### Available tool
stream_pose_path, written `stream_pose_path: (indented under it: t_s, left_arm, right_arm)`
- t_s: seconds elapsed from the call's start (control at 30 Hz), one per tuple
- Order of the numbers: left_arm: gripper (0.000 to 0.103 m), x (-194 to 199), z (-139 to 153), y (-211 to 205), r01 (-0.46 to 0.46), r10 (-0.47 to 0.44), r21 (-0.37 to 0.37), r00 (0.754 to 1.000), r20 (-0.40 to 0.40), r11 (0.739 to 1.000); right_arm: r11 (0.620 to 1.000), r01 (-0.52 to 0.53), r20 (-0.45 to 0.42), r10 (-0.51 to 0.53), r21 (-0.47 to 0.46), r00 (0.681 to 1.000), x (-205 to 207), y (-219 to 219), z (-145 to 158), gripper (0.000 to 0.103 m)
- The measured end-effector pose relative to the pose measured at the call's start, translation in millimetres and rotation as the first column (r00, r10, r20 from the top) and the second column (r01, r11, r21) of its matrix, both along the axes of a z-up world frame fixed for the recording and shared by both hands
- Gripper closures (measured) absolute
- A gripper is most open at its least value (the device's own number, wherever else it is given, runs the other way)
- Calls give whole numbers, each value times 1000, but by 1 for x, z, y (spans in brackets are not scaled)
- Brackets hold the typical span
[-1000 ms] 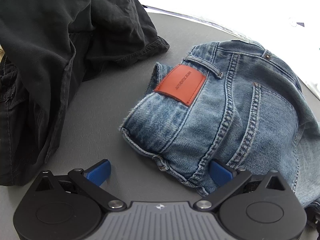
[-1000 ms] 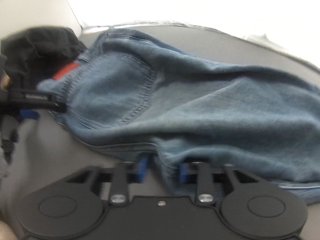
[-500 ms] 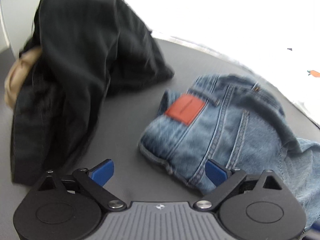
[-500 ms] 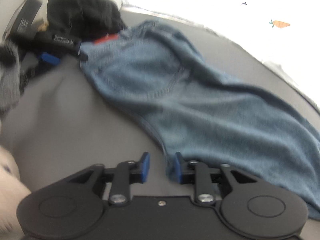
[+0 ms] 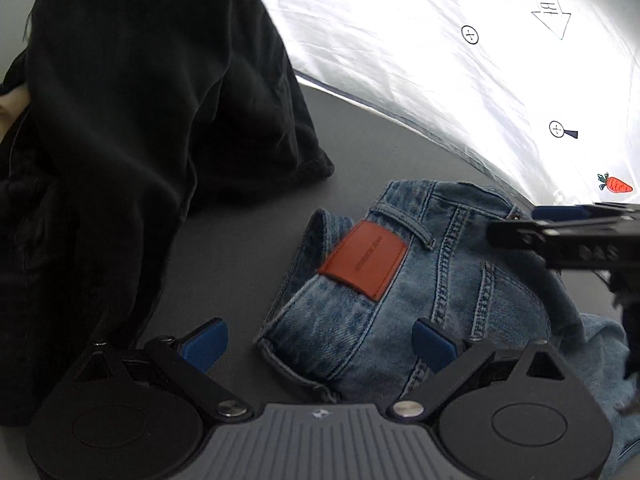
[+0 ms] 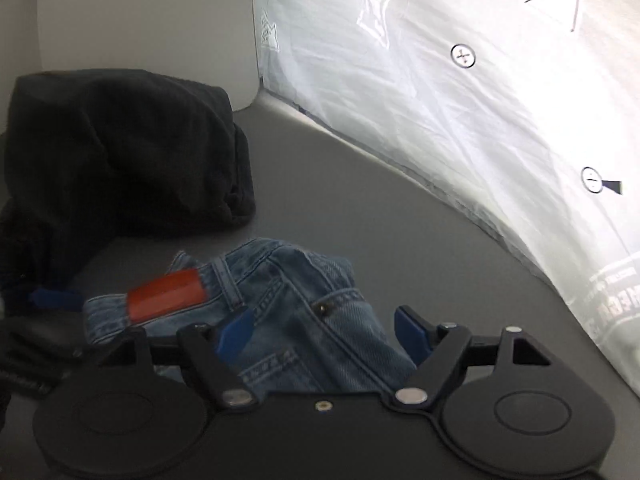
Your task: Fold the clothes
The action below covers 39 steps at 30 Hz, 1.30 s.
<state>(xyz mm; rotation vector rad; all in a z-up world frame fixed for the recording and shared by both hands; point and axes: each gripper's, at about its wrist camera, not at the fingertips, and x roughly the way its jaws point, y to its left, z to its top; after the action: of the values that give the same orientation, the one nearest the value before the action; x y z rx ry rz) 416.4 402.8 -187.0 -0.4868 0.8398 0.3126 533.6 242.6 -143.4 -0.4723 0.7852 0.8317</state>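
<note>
Blue jeans with a red leather patch lie bunched on the grey table. My left gripper is open and straddles the waistband corner without pressing on it. My right gripper hangs over the waistband of the jeans, close to a belt loop and rivet. Its jaws are opening and the pads stand clear of the denim between them. In the left wrist view the right gripper reaches in from the right edge. One blue finger of the left gripper shows beside the patch.
A heap of black clothes fills the left of the table and also shows as a dark mound in the right wrist view. A white plastic sheet with printed marks bounds the far side. Bare grey table lies between them.
My right gripper let go of the jeans' leg edge, swung left to the waistband and spread its jaws wide. The left gripper drew back slightly and stayed open.
</note>
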Motion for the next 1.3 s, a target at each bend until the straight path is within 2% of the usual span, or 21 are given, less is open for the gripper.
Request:
stream_pose_path:
  t_s: [0.1, 0.17, 0.2, 0.23, 0.3, 0.37, 0.5, 0.6, 0.63, 0.73, 0.83, 0.87, 0.9, 0.97, 1.07, 1.1, 1.13, 1.17, 1.2, 1.23, 1.3]
  left_arm:
    - [5, -14, -11, 4, -30, 29, -62, 1000, -7, 998]
    - [5, -21, -16, 6, -52, 51, -82, 999, -13, 995]
    - [5, -25, -16, 7, -57, 56, -81, 998, -7, 995]
    - [5, -27, -14, 8, -71, 70, -65, 997, -9, 995]
    - [5, -34, -10, 10, -100, 100, -29, 995, -6, 995]
    - [5, -39, -2, 13, -111, 111, -7, 994, 19, 994]
    - [5, -55, 22, 19, -130, 127, 26, 988, 82, 991]
    - [5, -68, 40, 20, -140, 131, 74, 984, 118, 987]
    - [5, -73, 45, 21, -146, 134, 82, 983, 128, 986]
    - [4, -88, 54, 24, -173, 158, 83, 974, 161, 981]
    - [4, -96, 55, 29, -205, 191, 67, 966, 175, 976]
    - [4, -99, 55, 31, -219, 205, 63, 963, 175, 974]
    - [4, -99, 56, 35, -237, 224, 61, 960, 169, 970]
    - [3, -98, 52, 38, -263, 251, 58, 956, 153, 963]
    - [4, -92, 48, 37, -262, 252, 70, 959, 130, 962]
    - [4, -88, 46, 32, -249, 238, 84, 964, 121, 965]
    - [4, -84, 42, 28, -227, 217, 99, 970, 107, 969]
    - [4, -77, 38, 23, -198, 188, 114, 978, 88, 974]
    - [3, -71, 35, 17, -169, 160, 130, 984, 72, 977]
    - [3, -65, 32, 10, -139, 133, 146, 990, 56, 979]
    - [3, -53, 26, -4, -82, 78, 177, 996, 30, 981]
  right_arm:
    - [999, -24, -78, 20, -47, 997, 22, 24, -19, 24]
    - [998, -51, -98, 46, -46, 994, 23, 30, -24, 47]
    - [997, -62, -85, 58, -46, 995, 19, 30, -23, 64]
    - [996, -77, -47, 75, -42, 996, 11, 27, -19, 71]
    - [993, -120, 1, 120, -8, 993, -12, 12, -3, 76]
    - [988, -147, -7, 147, 52, 989, -31, -10, 17, 78]
    - [947, -220, -104, 249, 234, 963, -60, -64, 69, 78]
    - [897, -293, -172, 363, 332, 916, -76, -93, 95, 78]
    - [877, -315, -207, 405, 362, 890, -78, -99, 100, 78]
    - [810, -388, -296, 539, 440, 789, -77, -107, 104, 78]
    - [779, -460, -346, 610, 427, 713, -67, -87, 91, 78]
    - [775, -484, -353, 622, 407, 699, -61, -76, 84, 78]
    - [780, -495, -358, 619, 382, 699, -55, -65, 77, 78]
    - [816, -479, -362, 575, 325, 734, -29, -41, 56, 78]
    - [906, -374, -337, 421, 198, 842, 7, -8, 30, 73]
    - [935, -327, -307, 354, 138, 883, 17, 3, 19, 67]
    - [955, -282, -273, 295, 88, 916, 26, 12, 11, 60]
    - [970, -233, -240, 241, 65, 940, 33, 16, 6, 58]
    - [983, -174, -211, 183, 62, 960, 40, 18, 4, 55]
    - [990, -119, -192, 131, 74, 973, 45, 17, 4, 42]
    - [990, -21, -167, 44, 142, 985, 48, -3, 14, 30]
